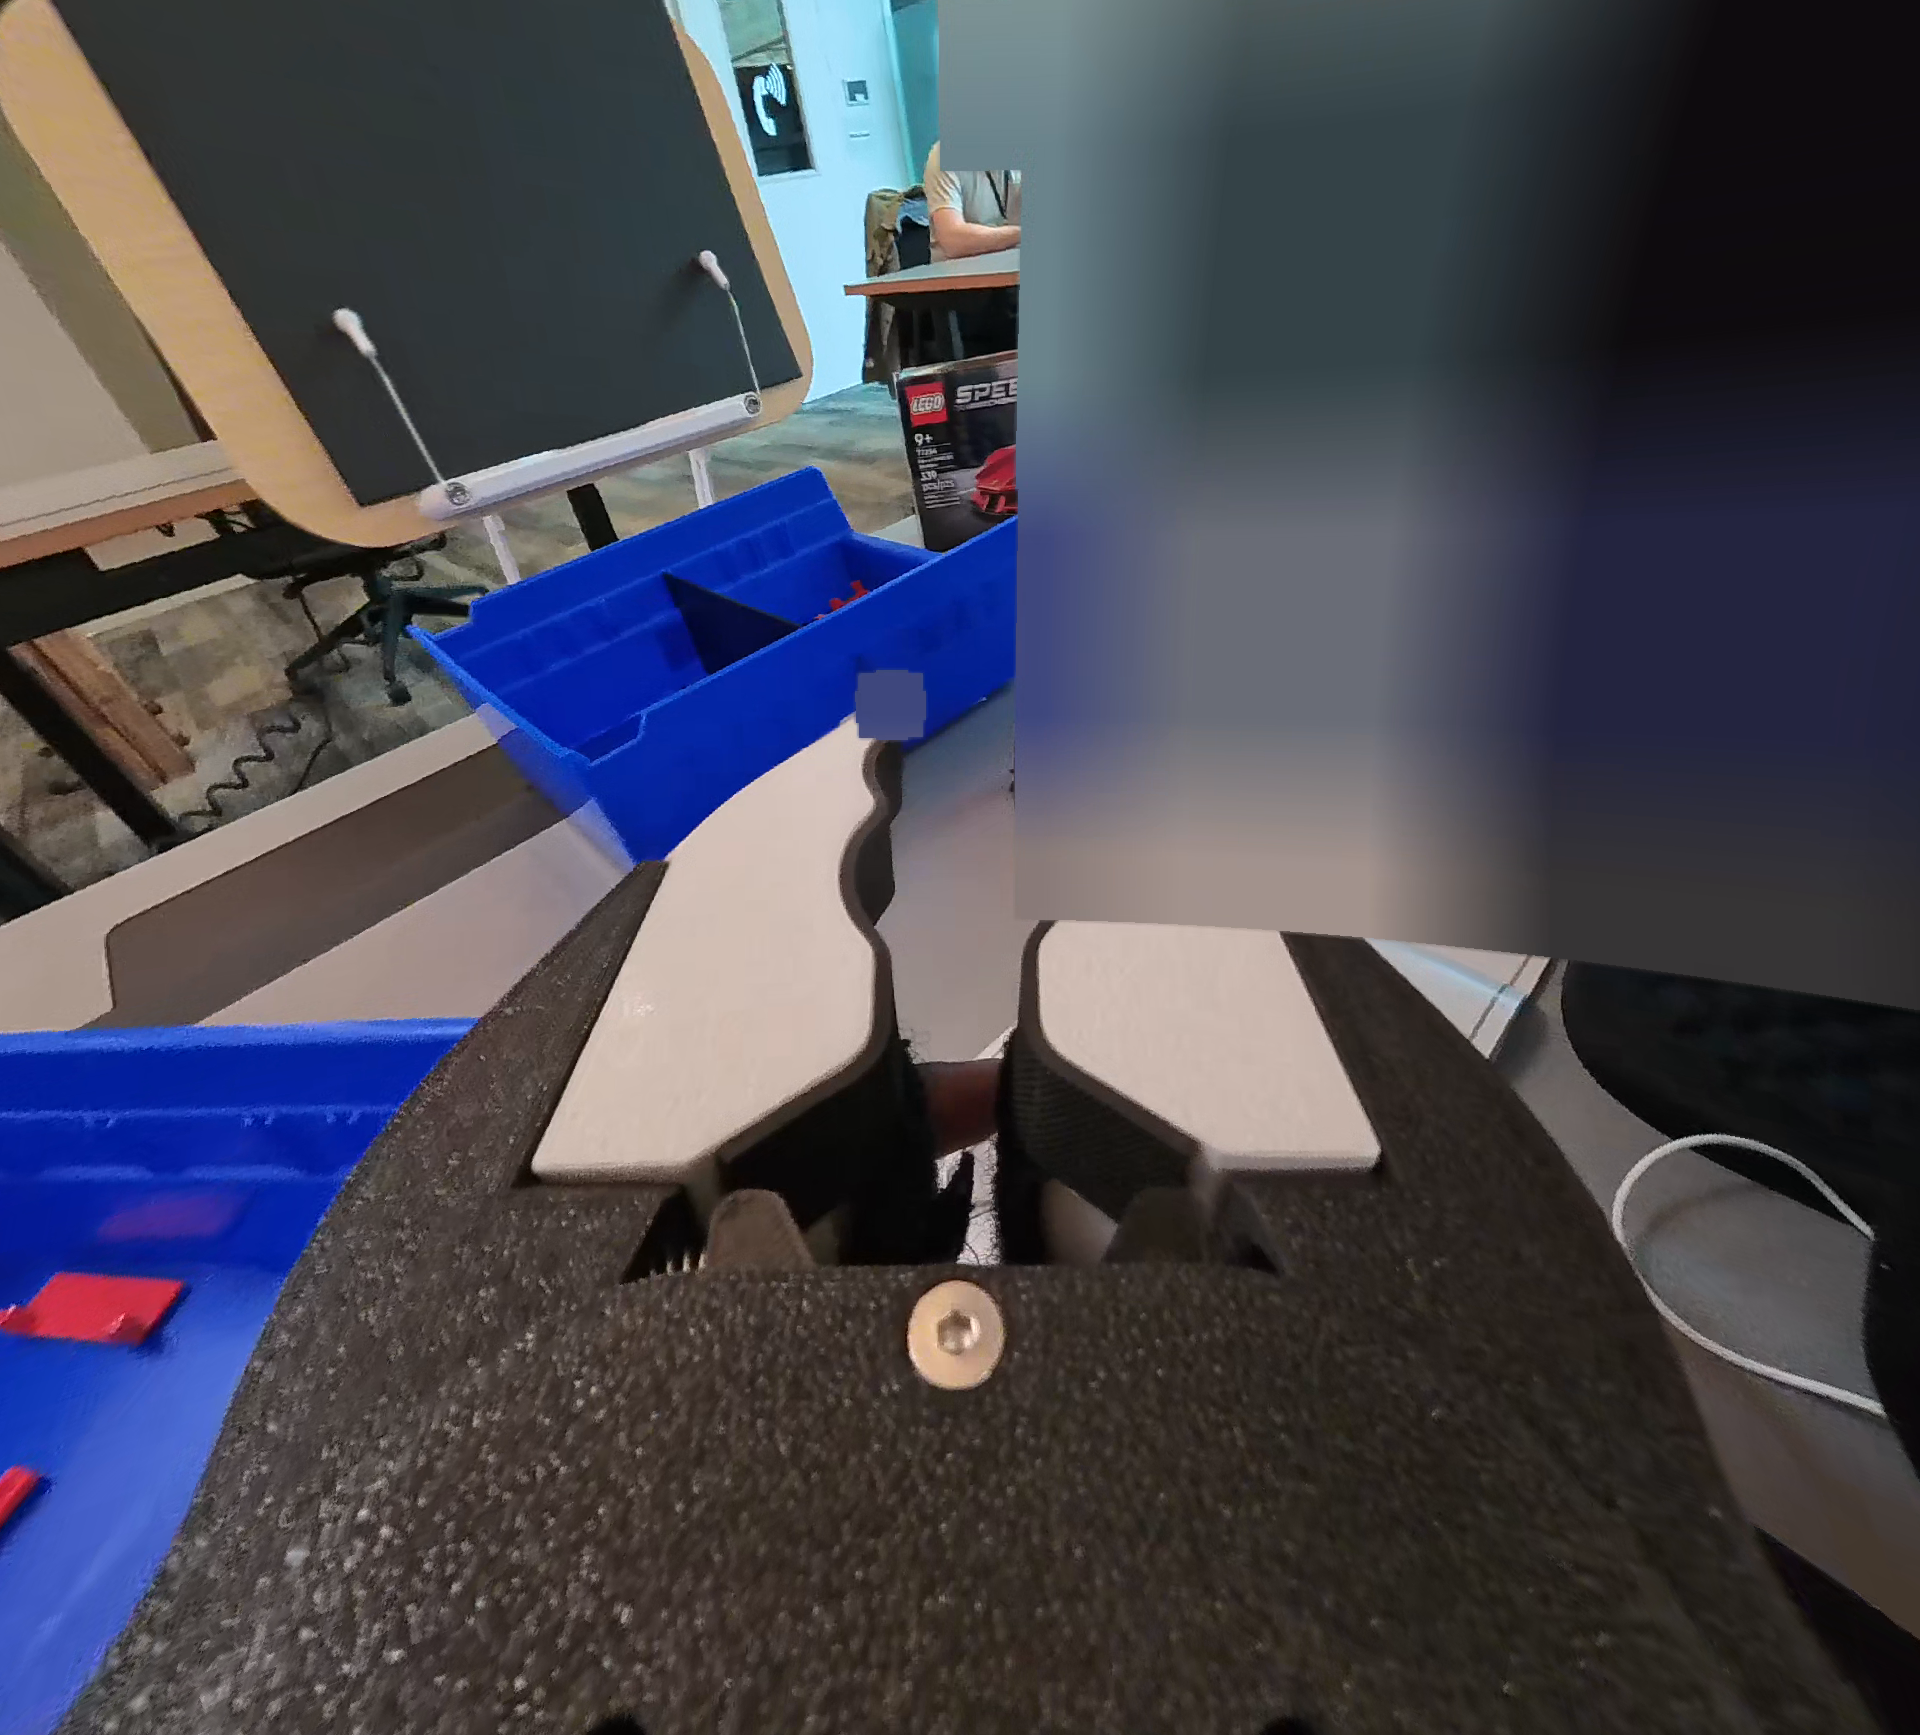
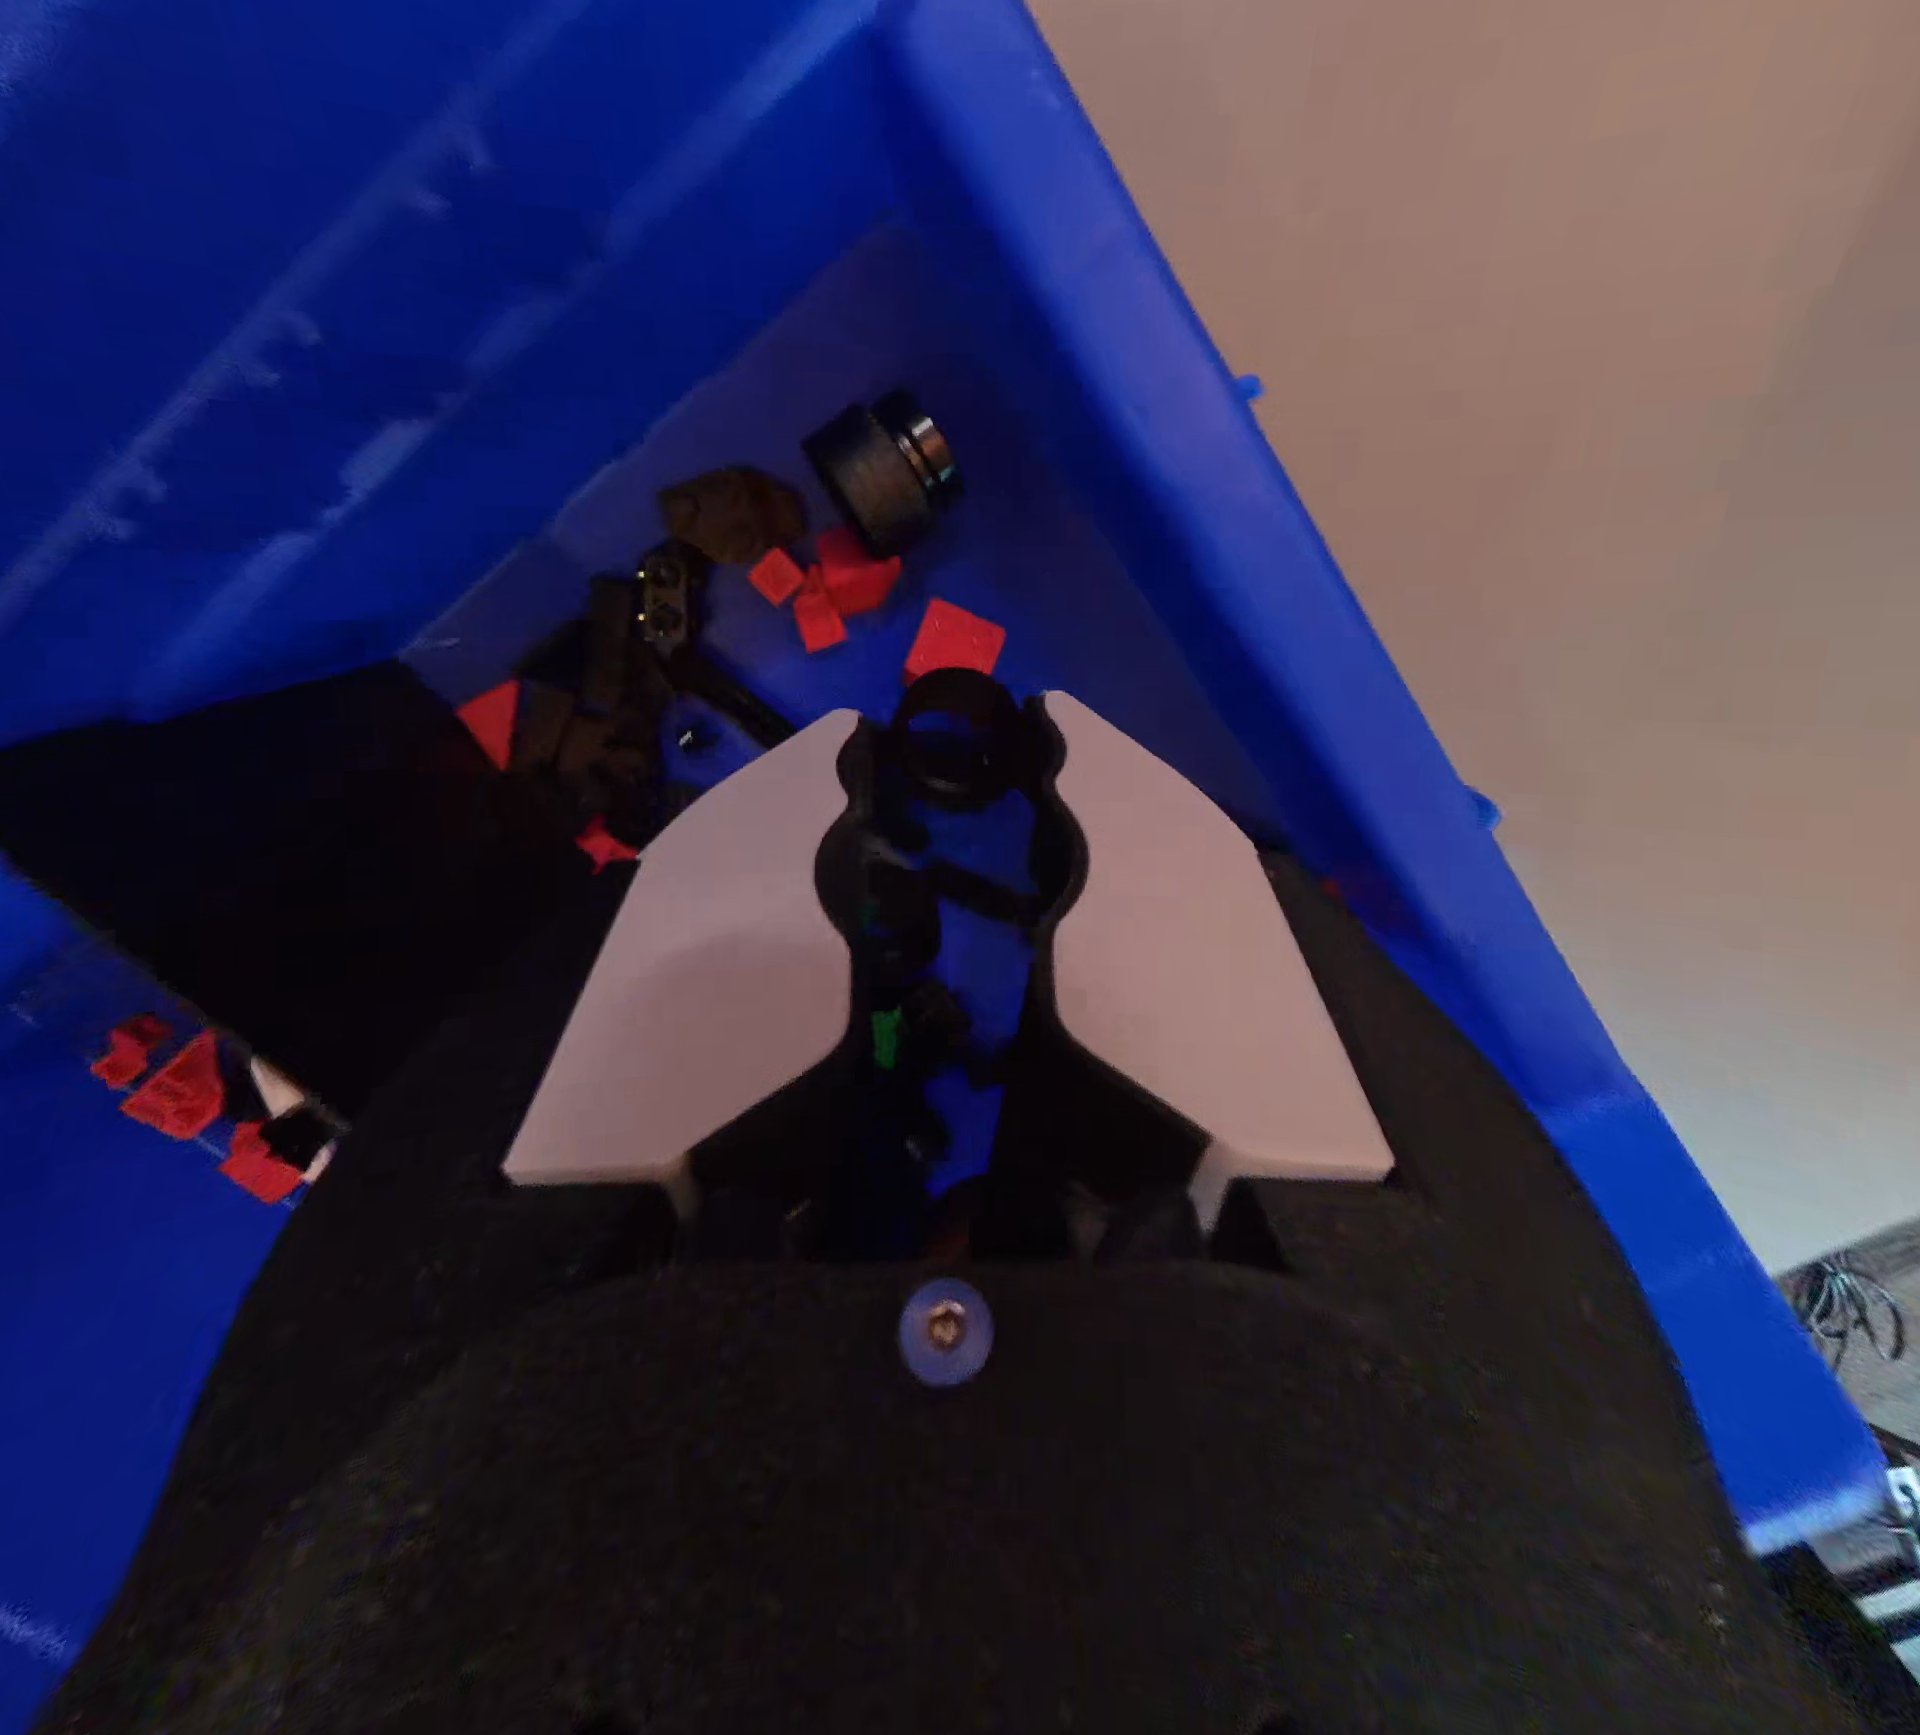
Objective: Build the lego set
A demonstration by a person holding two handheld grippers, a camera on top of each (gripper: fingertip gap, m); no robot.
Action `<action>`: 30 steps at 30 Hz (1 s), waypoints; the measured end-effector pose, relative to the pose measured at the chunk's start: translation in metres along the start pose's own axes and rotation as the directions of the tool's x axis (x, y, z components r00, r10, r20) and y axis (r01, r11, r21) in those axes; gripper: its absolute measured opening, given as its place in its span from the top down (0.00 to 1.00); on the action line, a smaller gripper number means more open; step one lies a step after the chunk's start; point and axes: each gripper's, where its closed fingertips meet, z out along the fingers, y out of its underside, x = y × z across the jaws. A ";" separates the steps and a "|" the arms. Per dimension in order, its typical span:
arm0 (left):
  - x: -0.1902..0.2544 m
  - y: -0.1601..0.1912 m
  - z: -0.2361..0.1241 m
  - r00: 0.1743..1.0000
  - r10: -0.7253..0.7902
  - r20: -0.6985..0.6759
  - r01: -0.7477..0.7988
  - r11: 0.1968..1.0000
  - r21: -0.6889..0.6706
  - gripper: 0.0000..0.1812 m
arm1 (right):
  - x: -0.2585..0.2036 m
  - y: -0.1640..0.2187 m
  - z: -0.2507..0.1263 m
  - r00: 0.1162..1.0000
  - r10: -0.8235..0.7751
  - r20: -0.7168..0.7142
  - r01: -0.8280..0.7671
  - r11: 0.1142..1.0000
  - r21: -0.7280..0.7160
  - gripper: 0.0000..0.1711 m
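**Lego ring: lift it straight out of the bin**

Lego ring, small and black, sits at the tips of the right gripper, whose fingers look closed around it, low in the blue bin. Blur leaves the firmness of the hold uncertain. Loose red pieces and a black wheel lie just beyond, so I'd rise vertically, slowly, clear of the wall. The left gripper hangs over the worktop beside another bin; its right tip is masked, the fingers seem slightly apart, so I cannot tell its state.
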 end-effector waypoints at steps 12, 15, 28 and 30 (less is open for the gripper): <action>0.005 0.002 -0.004 1.000 0.025 -0.008 -0.025 1.000 -0.011 0.88 | 0.002 0.002 0.003 0.990 0.141 0.005 -0.141 0.990 0.009 0.80; 0.003 0.000 -0.007 1.000 0.029 -0.001 -0.029 1.000 -0.009 0.88 | -0.002 0.003 0.014 0.986 0.162 0.040 -0.162 0.987 -0.014 0.81; 0.016 -0.019 -0.026 0.997 0.060 -0.057 -0.058 0.998 0.036 0.88 | -0.039 -0.070 -0.077 0.885 0.192 0.423 -0.406 0.764 0.502 0.90; 0.019 -0.025 -0.025 0.994 0.047 -0.097 -0.041 0.998 0.055 0.88 | -0.066 -0.096 -0.134 0.766 0.045 0.641 -0.550 0.562 0.618 0.90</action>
